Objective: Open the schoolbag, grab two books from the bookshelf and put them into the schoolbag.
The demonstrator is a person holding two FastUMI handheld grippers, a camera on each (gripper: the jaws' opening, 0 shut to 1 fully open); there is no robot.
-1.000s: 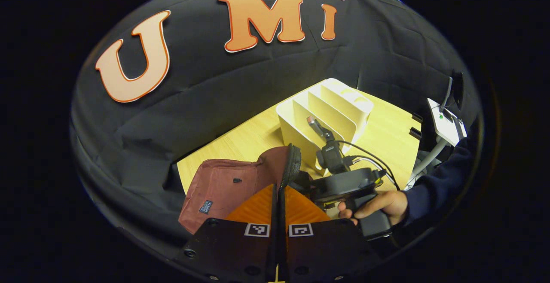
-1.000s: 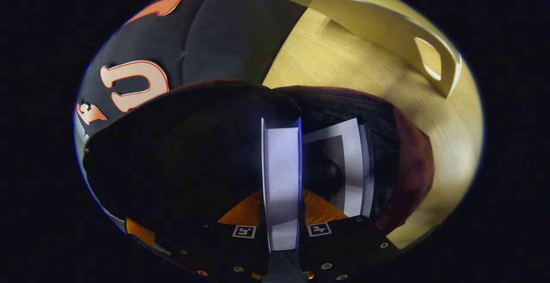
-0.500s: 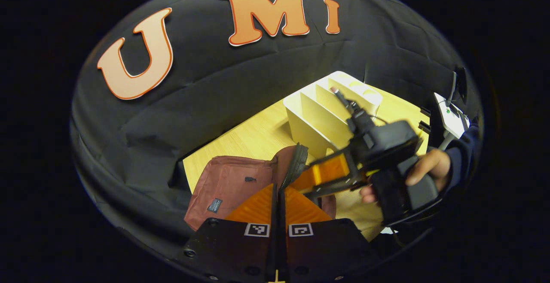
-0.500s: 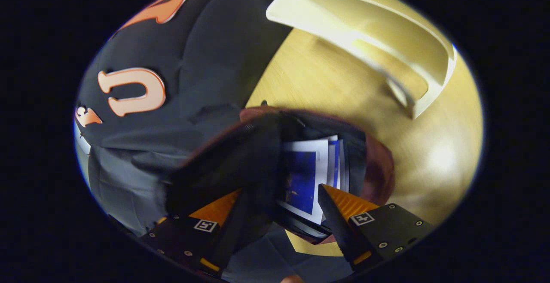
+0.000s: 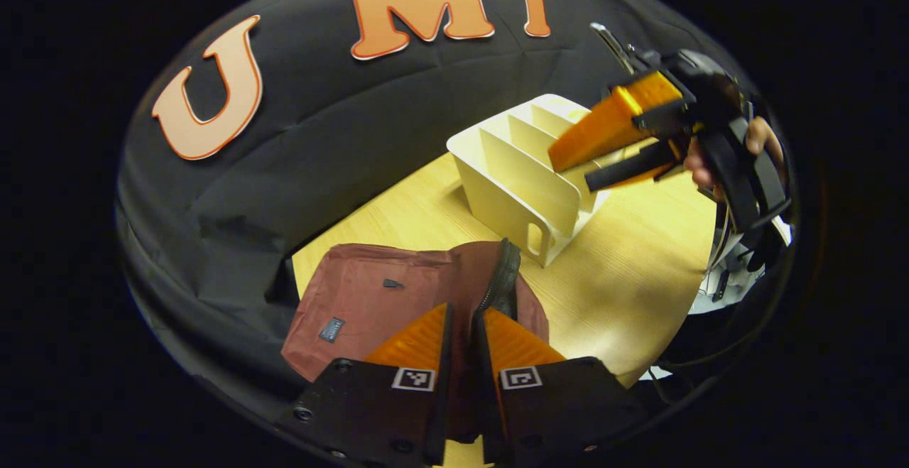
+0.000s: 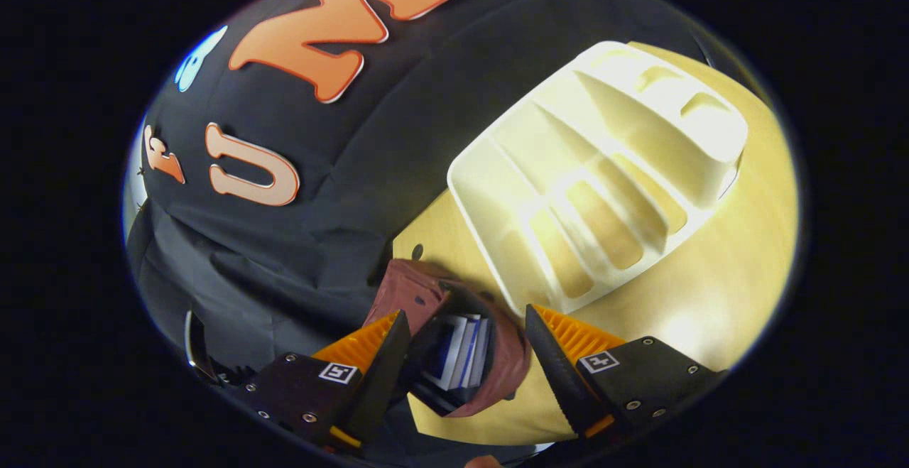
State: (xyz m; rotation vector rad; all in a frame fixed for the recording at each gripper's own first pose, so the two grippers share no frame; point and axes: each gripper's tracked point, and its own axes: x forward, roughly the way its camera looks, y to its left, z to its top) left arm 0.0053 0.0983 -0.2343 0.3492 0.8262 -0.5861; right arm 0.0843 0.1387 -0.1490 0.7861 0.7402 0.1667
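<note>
- The left gripper (image 5: 461,326) sat low over the schoolbag (image 5: 398,297), its orange fingers (image 5: 419,340) drawn close with only a narrow gap; the bag's zippered rim (image 5: 501,283) rose into that gap, though whether both fingers pressed on it could not be told.
- The right gripper (image 6: 465,354) hung above the table (image 6: 717,297) with its jaws spread wide and nothing between them; in the left gripper view it (image 5: 603,145) was raised in front of the bookshelf, a hand (image 5: 746,148) on its handle.
- The schoolbag (image 6: 426,290), maroon, lay on the table near the cloth wall, mouth open.
- Two books (image 6: 461,351) stood inside the bag, white and blue edges showing.
- The cream bookshelf (image 6: 603,170) stood just beside the bag, slots bare.
</note>
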